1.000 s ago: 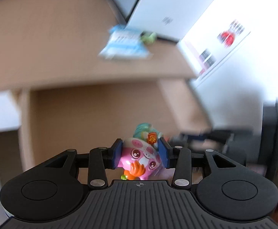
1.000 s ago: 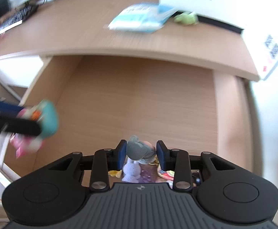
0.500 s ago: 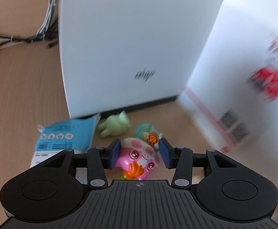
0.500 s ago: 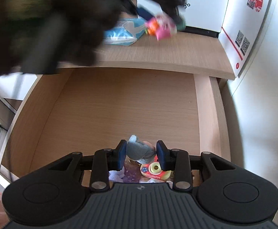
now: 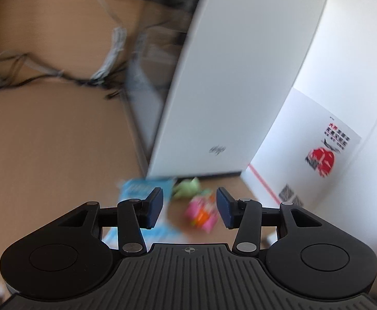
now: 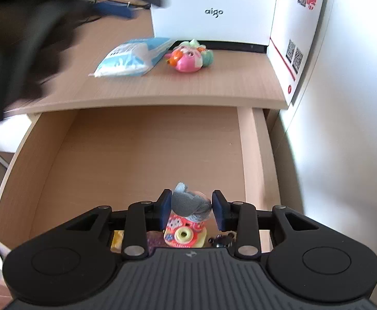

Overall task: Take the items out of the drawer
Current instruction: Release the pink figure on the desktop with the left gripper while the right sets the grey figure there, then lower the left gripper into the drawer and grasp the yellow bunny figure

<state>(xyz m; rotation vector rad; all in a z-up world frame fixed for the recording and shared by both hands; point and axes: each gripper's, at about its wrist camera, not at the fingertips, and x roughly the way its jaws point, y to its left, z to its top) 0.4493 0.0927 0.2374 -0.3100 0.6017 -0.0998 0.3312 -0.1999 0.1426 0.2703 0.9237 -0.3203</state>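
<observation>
The pink toy (image 6: 188, 60) lies on the desk top beside a blue packet (image 6: 134, 56), in front of a white box (image 6: 214, 5). In the left wrist view the same pink toy (image 5: 201, 213) is blurred, on the desk below my left gripper (image 5: 189, 208), which is open and holds nothing. My right gripper (image 6: 191, 210) is shut on a grey plush toy (image 6: 189, 204) above the open wooden drawer (image 6: 136, 155). Under it in the drawer lie a pink-and-yellow toy camera (image 6: 184, 235) and a small dark figure (image 6: 220, 241).
A small green toy (image 5: 186, 187) sits behind the pink one. A white carton with red print (image 6: 299, 25) stands at the desk's right end. Cables (image 5: 59, 75) run across the back of the desk. The white wall (image 6: 348, 129) is close on the right.
My left gripper has opened and let go of the pink toy, which now lies on the desk, and it is pulling back and up. My right gripper still holds the grey plush over the drawer.
</observation>
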